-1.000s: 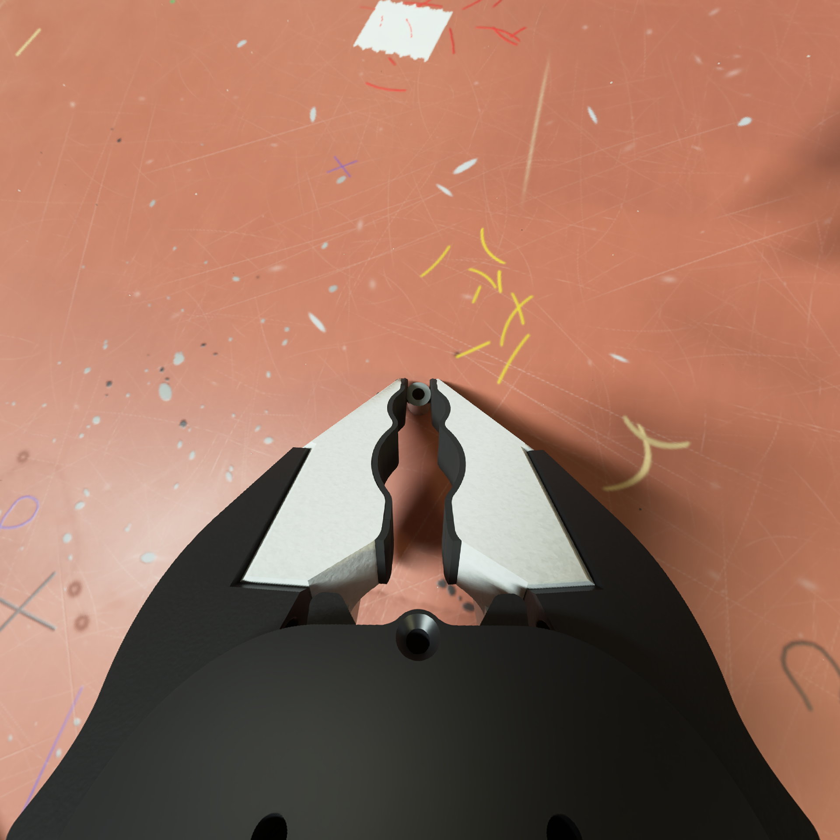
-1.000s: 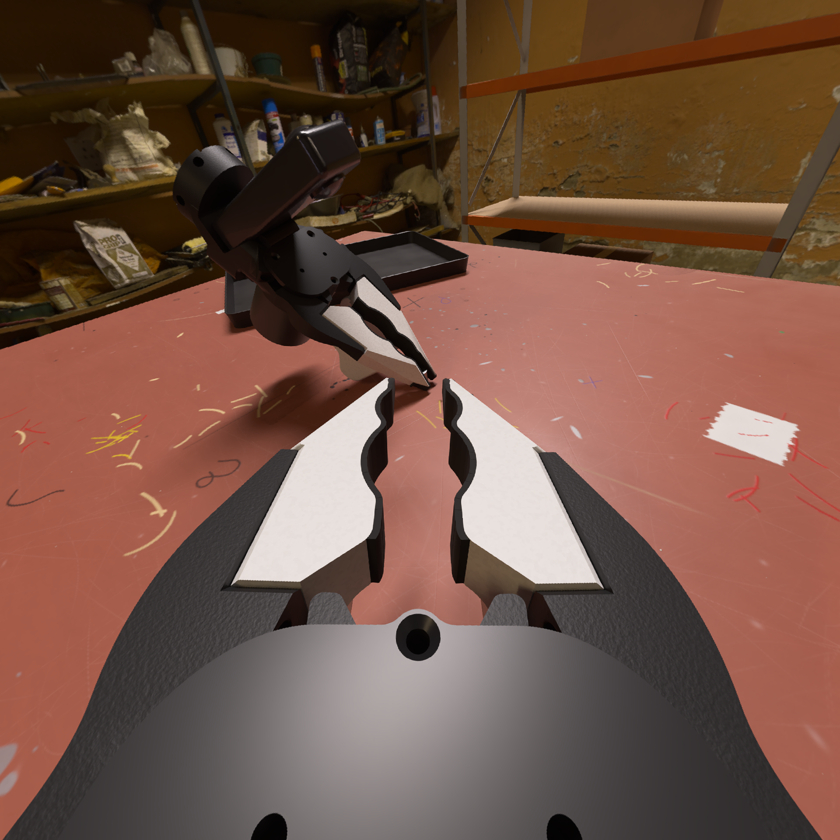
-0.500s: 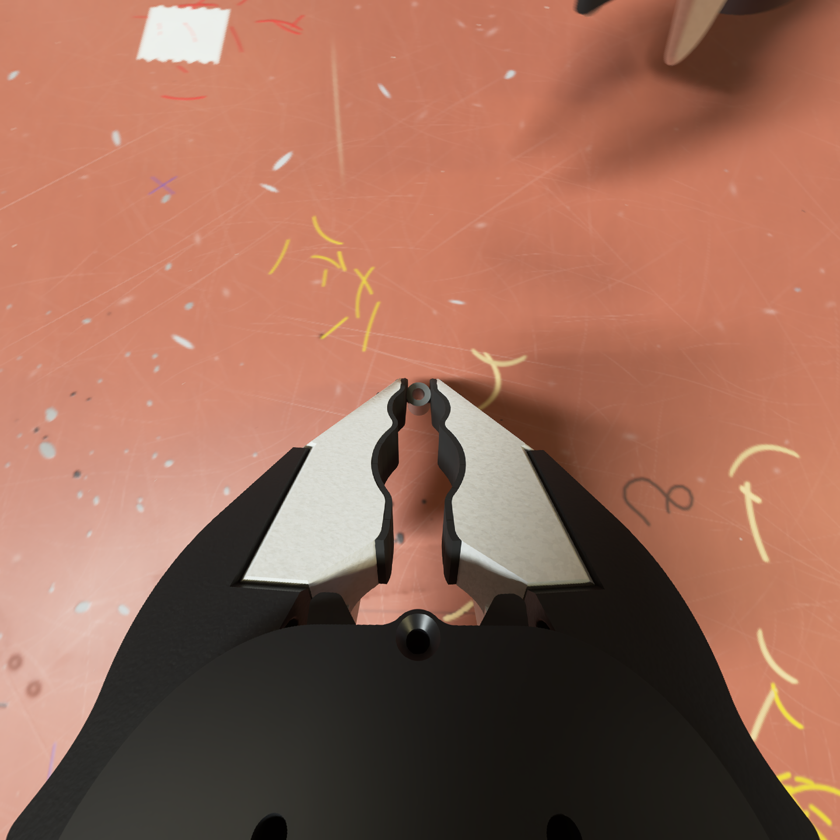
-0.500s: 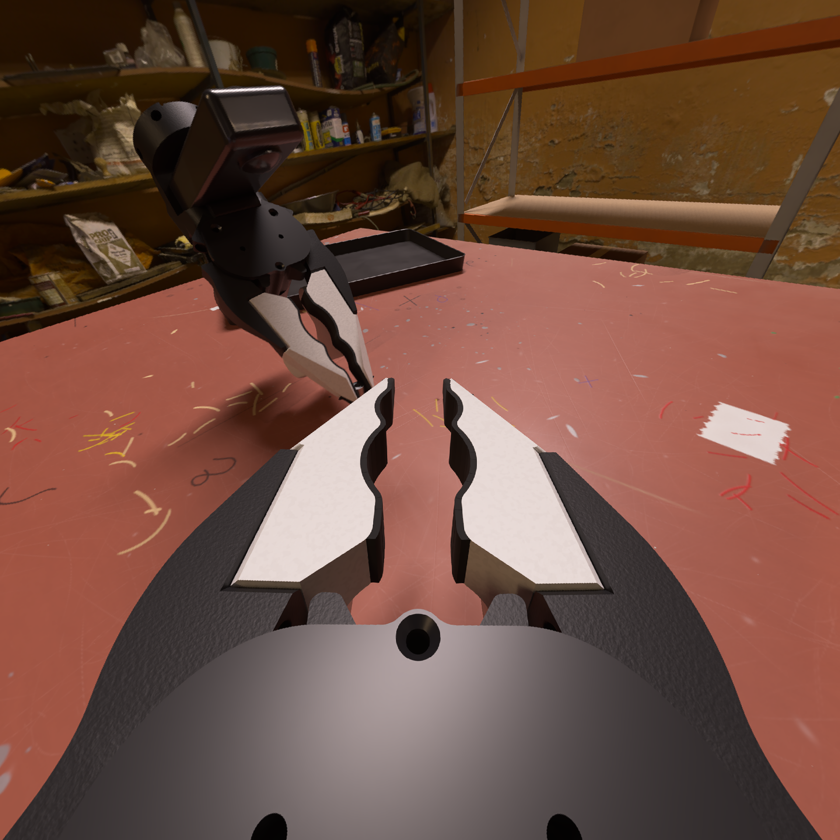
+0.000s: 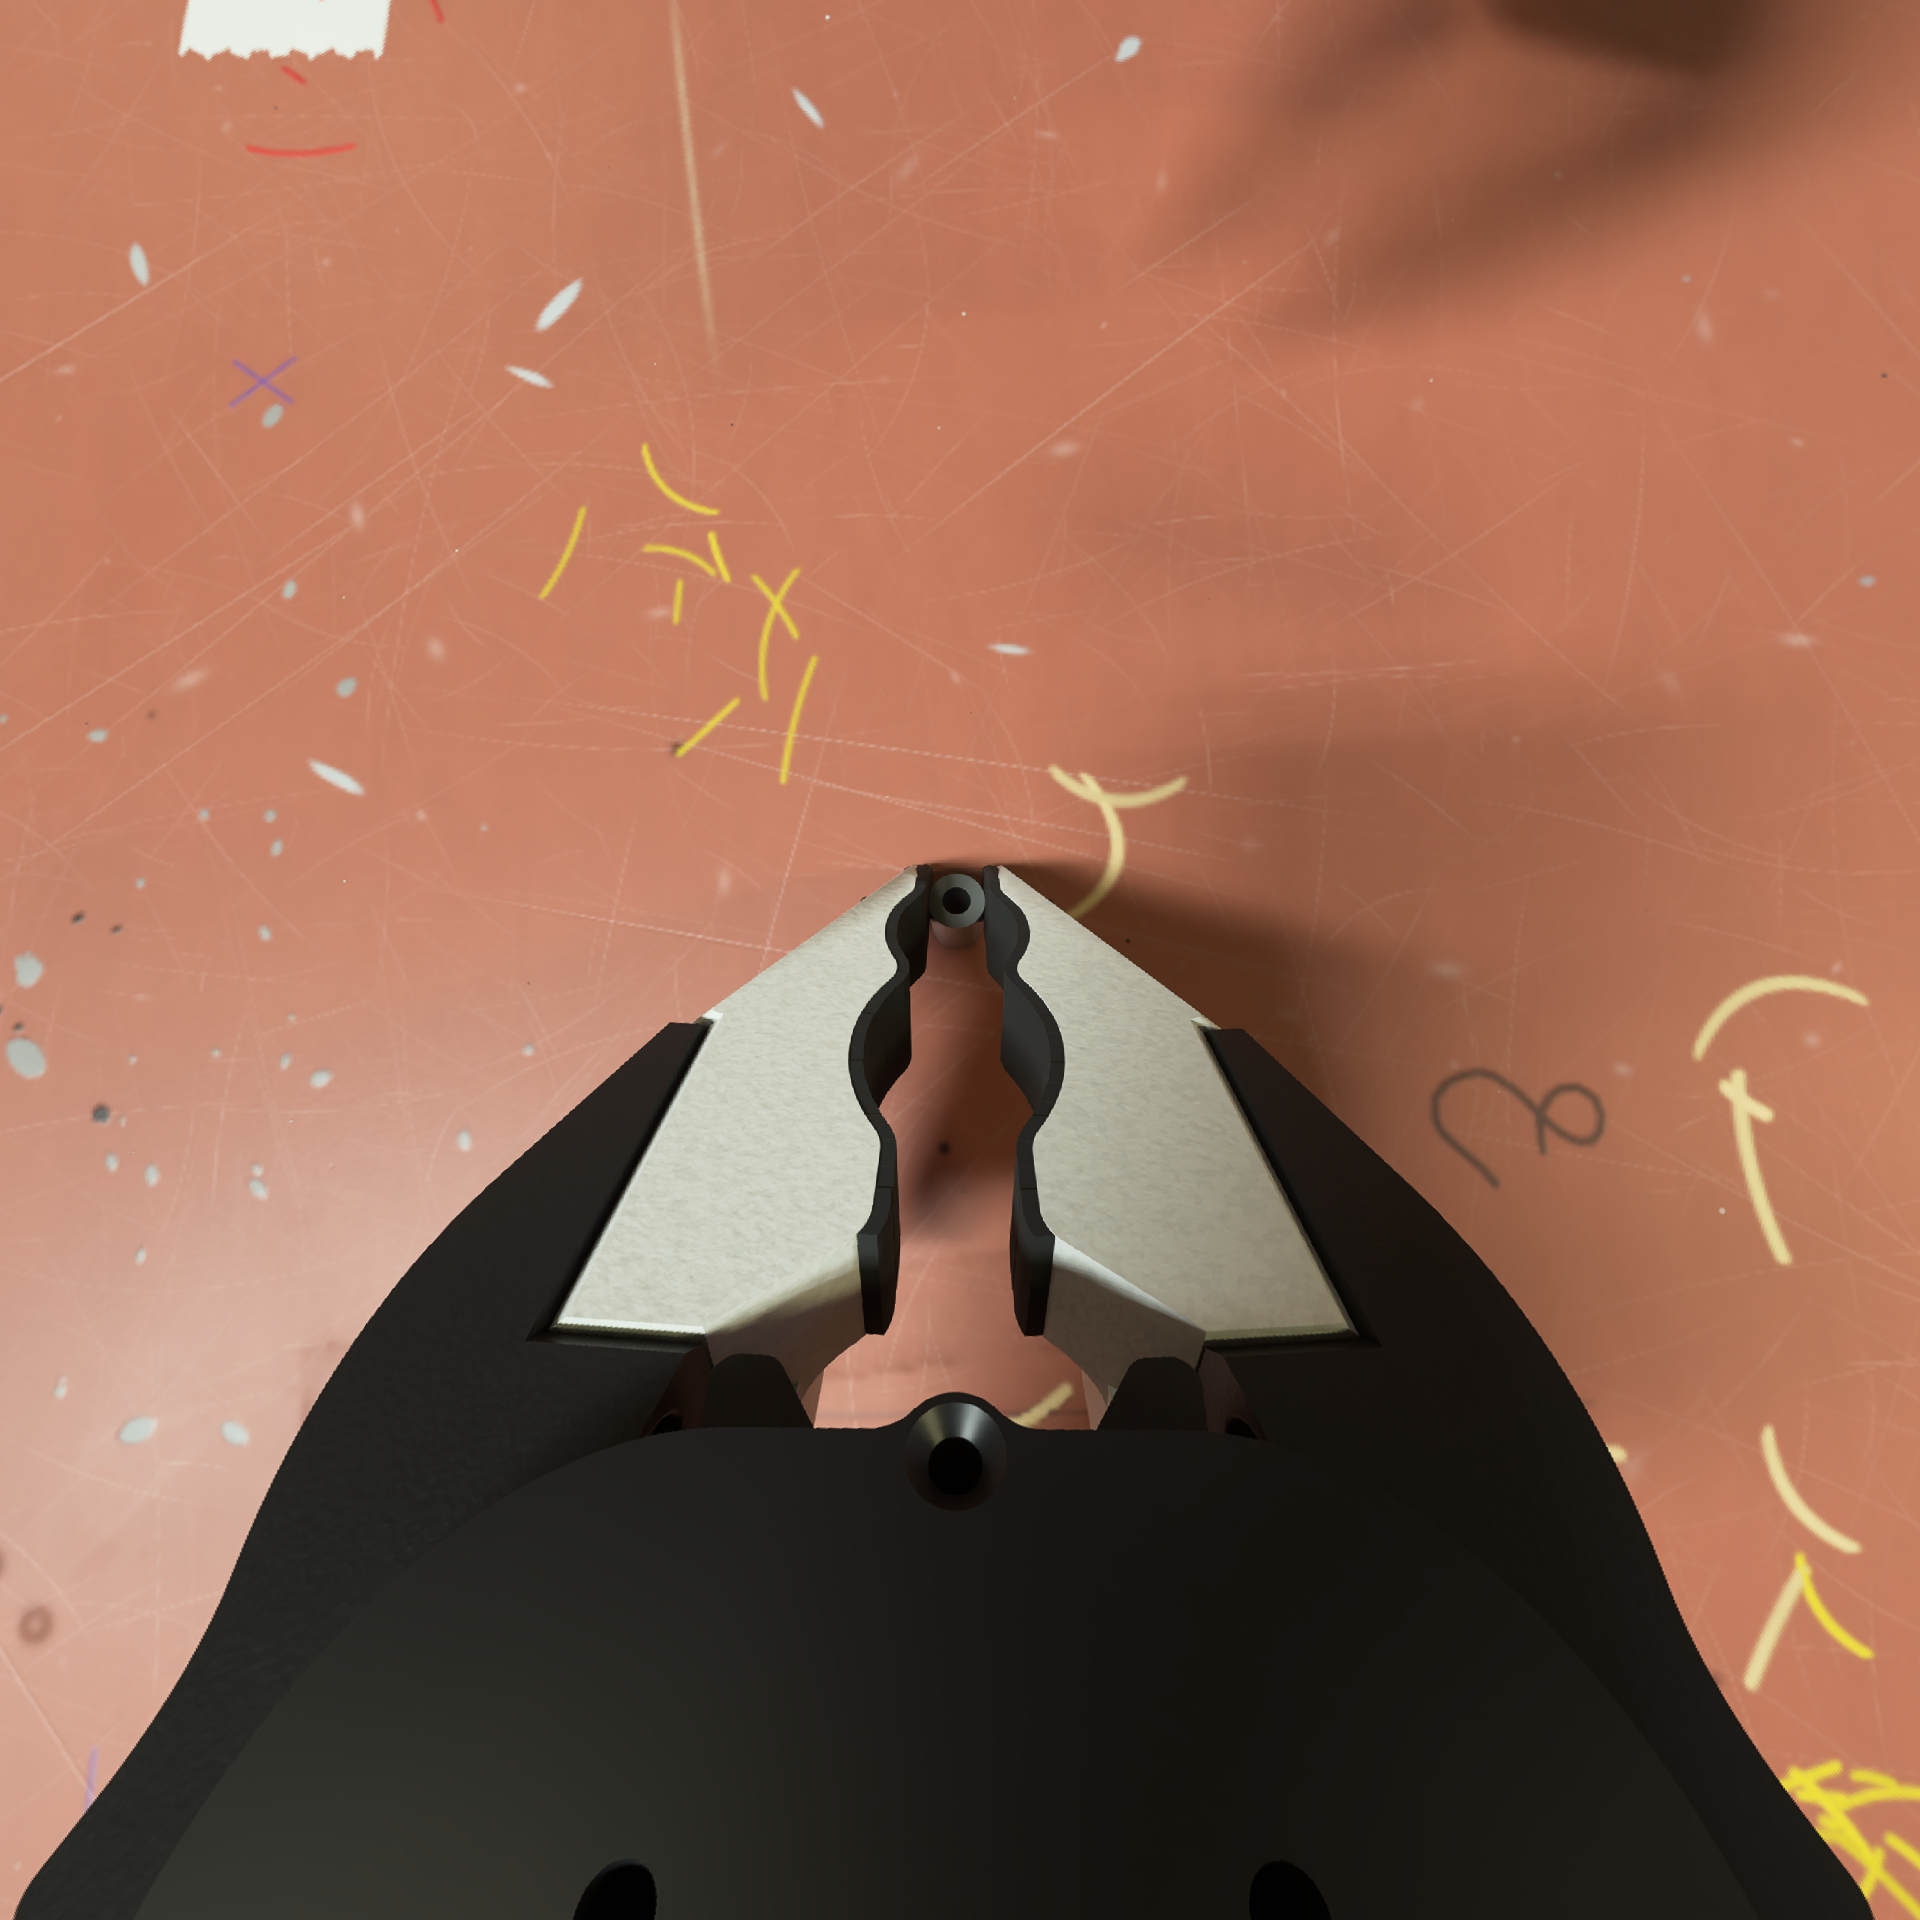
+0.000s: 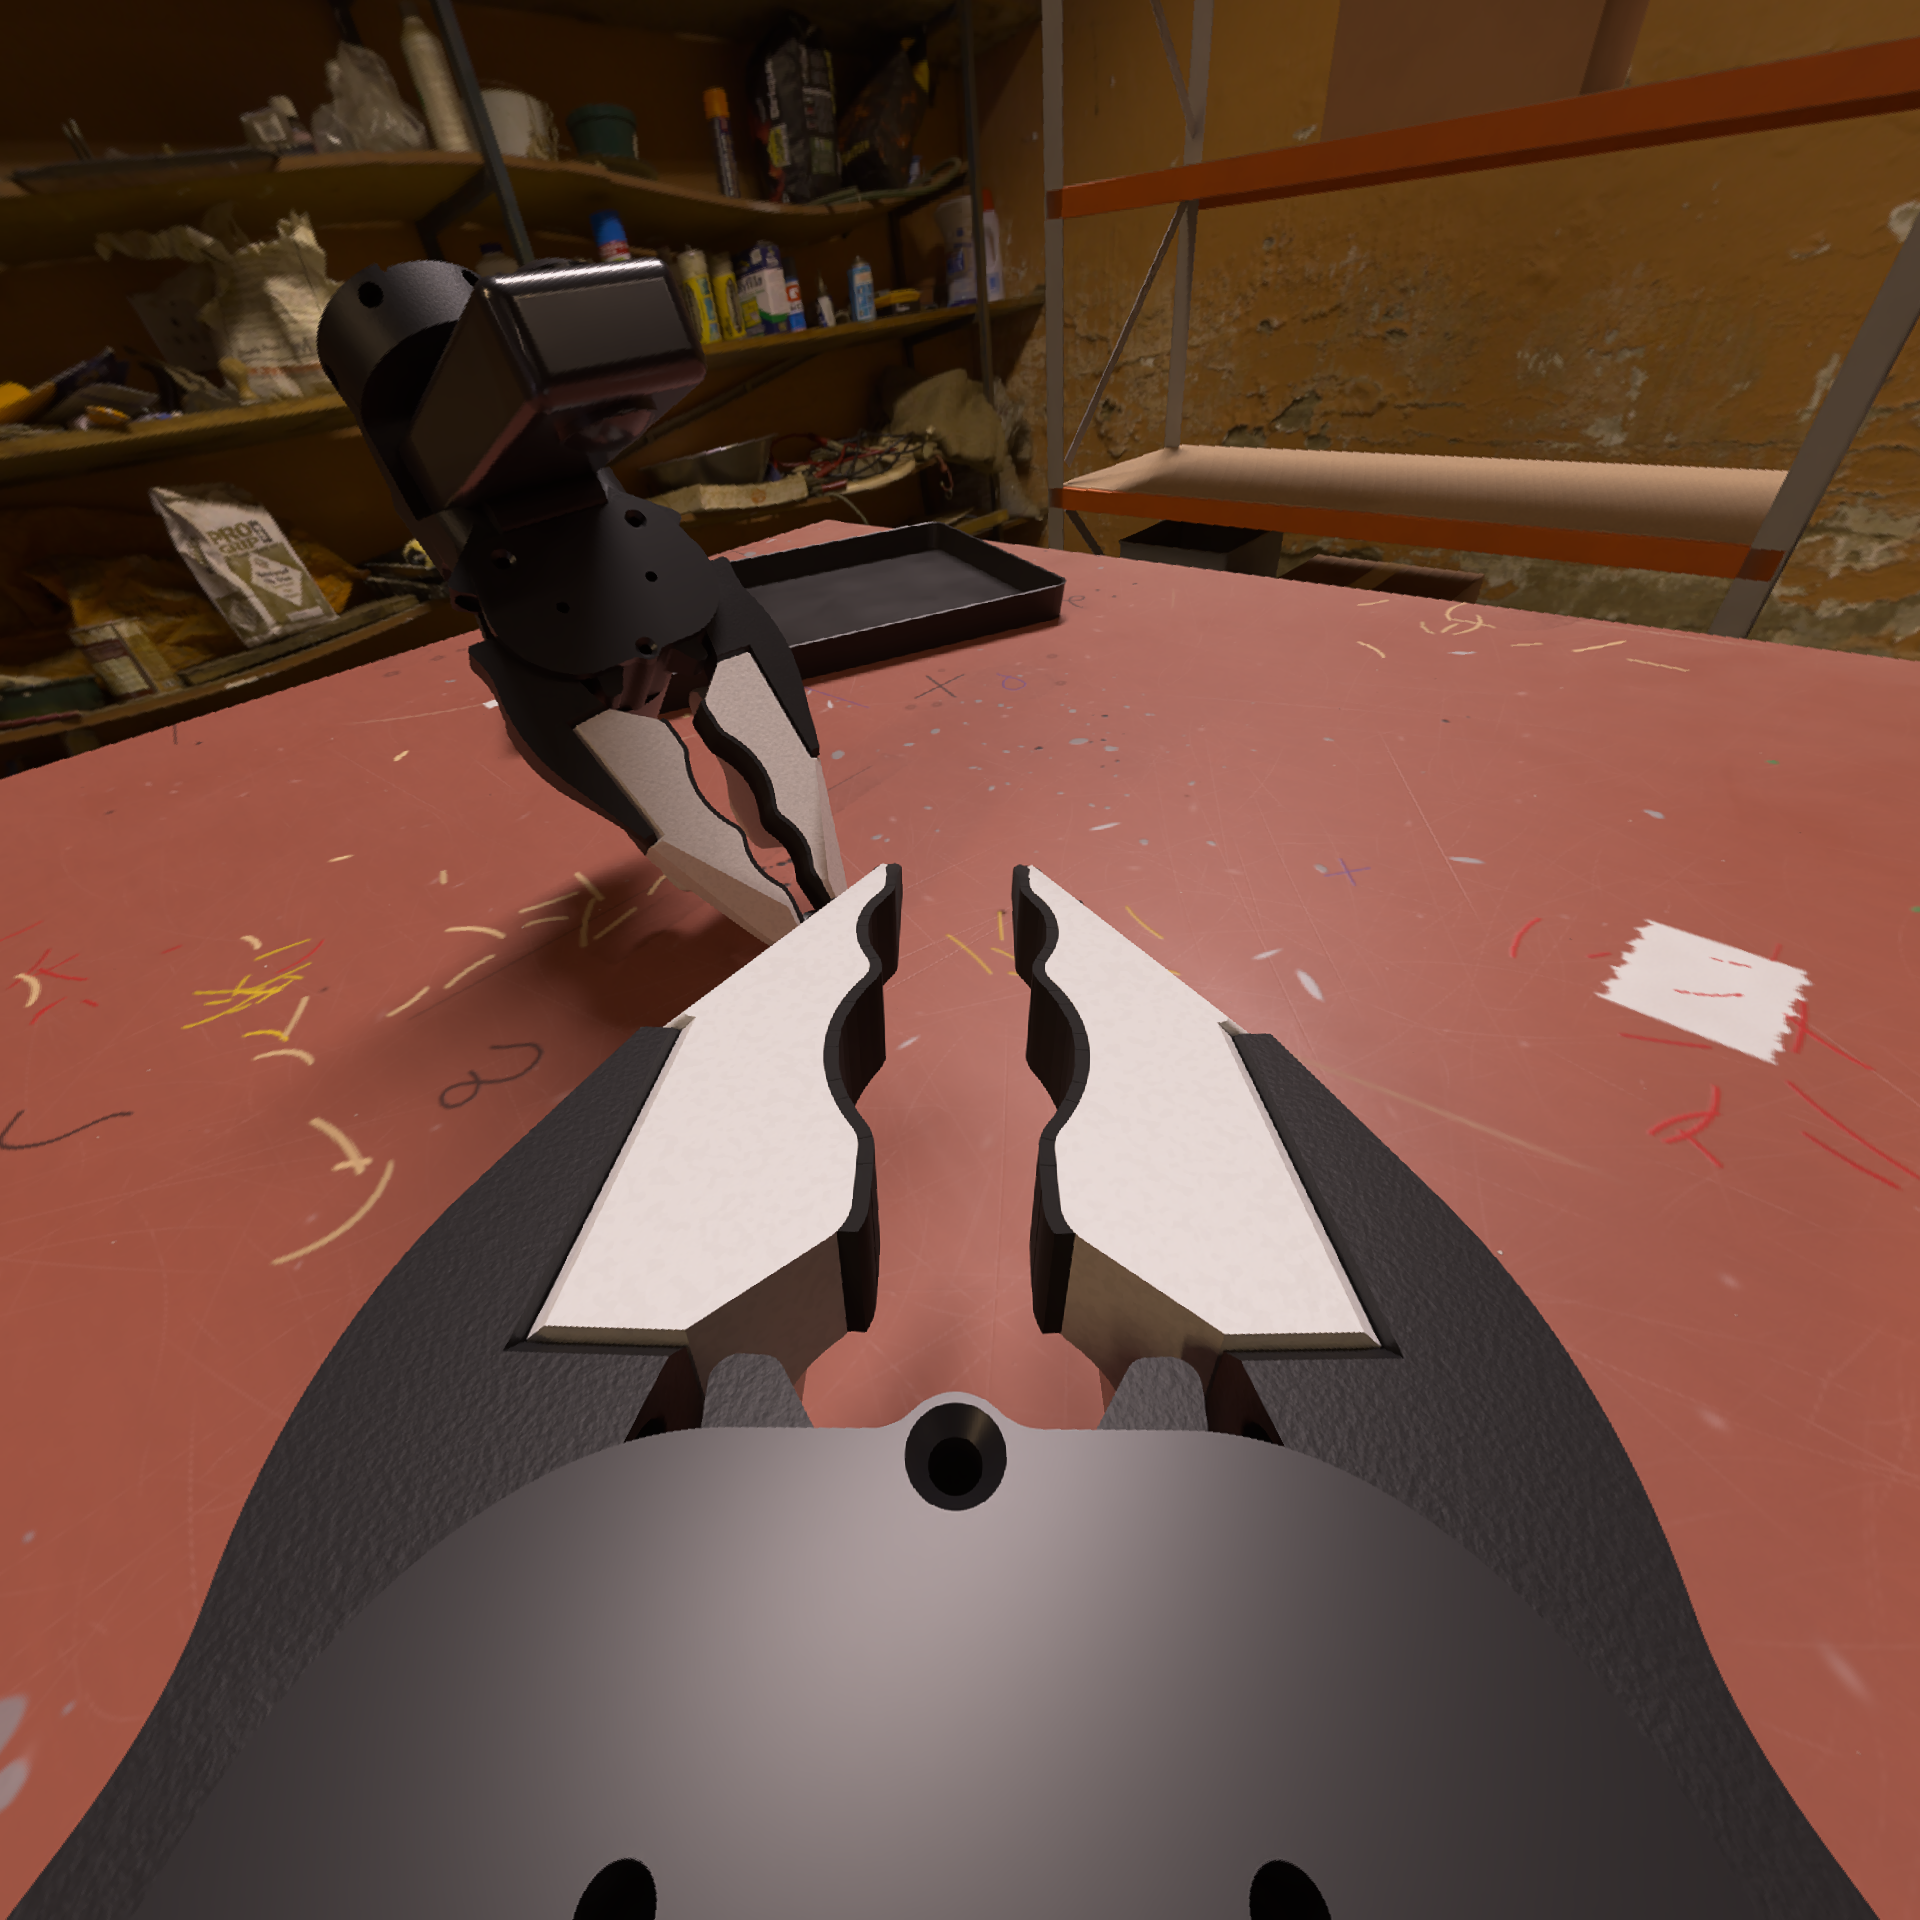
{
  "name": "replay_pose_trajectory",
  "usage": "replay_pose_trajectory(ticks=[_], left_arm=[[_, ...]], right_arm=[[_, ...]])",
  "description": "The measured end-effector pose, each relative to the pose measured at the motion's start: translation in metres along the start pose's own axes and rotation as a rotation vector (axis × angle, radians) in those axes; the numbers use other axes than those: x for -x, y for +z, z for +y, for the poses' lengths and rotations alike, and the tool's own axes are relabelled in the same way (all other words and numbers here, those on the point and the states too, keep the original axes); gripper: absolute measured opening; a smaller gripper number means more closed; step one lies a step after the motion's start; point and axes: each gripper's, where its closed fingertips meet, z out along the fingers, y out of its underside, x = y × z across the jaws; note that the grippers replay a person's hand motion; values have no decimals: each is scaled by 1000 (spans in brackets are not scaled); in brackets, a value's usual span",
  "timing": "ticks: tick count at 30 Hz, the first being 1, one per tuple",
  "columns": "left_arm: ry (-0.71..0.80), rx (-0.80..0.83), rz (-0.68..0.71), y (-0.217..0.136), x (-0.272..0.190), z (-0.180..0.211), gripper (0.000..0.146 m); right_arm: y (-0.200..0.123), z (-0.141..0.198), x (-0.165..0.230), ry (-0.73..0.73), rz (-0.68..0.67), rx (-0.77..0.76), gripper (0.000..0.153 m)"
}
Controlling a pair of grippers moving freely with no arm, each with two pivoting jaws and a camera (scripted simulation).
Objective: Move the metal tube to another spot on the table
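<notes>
In the left wrist view, the black left gripper with white fingers (image 5: 957, 883) points steeply down at the scratched red table (image 5: 1351, 520), its tips clamped on the small grey metal tube (image 5: 957, 900), seen end-on at frame centre. The matching right gripper (image 6: 956, 878) hovers level, jaws parted and empty, the left gripper at its upper left.

Metal tube (image 5: 957, 900) end-on, perhaps mostly hidden between fingertips (image 5: 914, 914).
</notes>
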Motion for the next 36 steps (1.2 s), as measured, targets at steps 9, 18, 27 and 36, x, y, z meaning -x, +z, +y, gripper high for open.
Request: replay_pose_trajectory(ticks=[9, 18, 27, 36], left_arm=[[-20, -50, 7, -8, 3, -7, 39], [-235, -141, -289, -8, 66, -10, 33], [-262, -109, -270, 12, 68, -17, 30], [-217, -78, -304, 12, 66, -11, 0]], right_arm=[[0, 0, 0, -1, 2, 0, 21], [1, 1, 1, -4, -4, 3, 21], [1, 0, 1, -6, -4, 2, 21], [1, 0, 1, -8, -2, 5, 21]])
